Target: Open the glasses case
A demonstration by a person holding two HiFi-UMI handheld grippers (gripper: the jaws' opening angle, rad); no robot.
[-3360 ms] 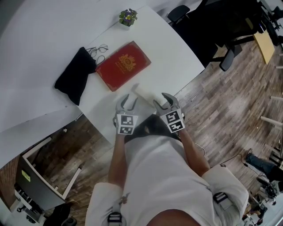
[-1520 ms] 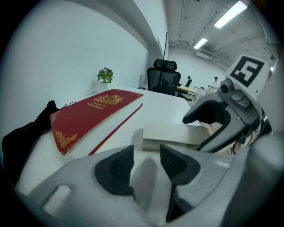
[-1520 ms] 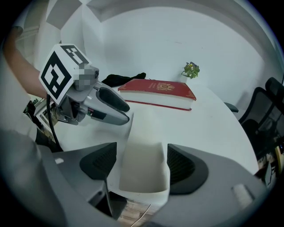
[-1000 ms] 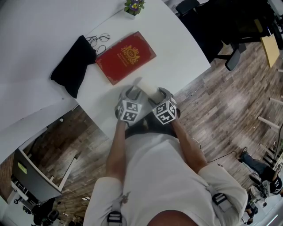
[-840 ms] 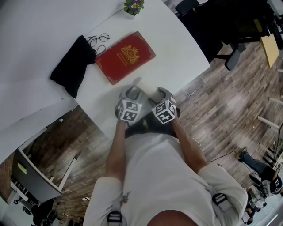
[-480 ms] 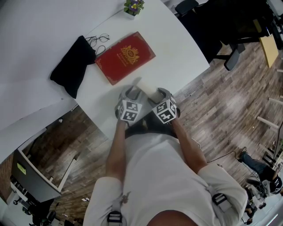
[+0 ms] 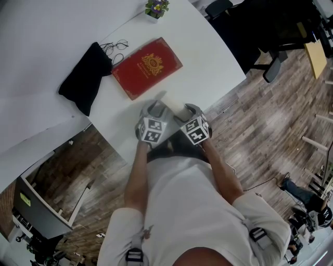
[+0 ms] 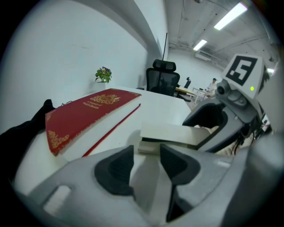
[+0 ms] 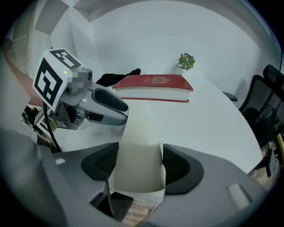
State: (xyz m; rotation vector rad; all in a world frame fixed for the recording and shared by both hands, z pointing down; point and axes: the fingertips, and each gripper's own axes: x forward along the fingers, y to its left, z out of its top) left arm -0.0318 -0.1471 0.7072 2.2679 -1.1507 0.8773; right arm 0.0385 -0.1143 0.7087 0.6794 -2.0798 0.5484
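A white glasses case [image 9: 138, 153] lies on the white table [image 7: 208, 57] near its front edge. My right gripper [image 9: 140, 162] is shut on the case's near end, one pad on each long side. In the left gripper view the case [image 8: 177, 134] lies crosswise, with a dark slit under its top flap. My left gripper [image 8: 146, 153] has its jaws a little apart, tips right at the case's other end, with only a pale surface between the pads. In the head view the left gripper [image 7: 154, 108] and right gripper [image 7: 188, 109] sit close together.
A red book [image 7: 147, 67] lies just beyond the grippers. Left of it are a black pouch [image 7: 83, 78] and a pair of glasses [image 7: 115, 48]. A small potted plant [image 7: 157, 8] stands at the far edge. Office chairs [image 7: 270, 67] stand right of the table.
Since 3.4 s ago the two grippers have come closer together around the case. Over the last second they have barely shifted.
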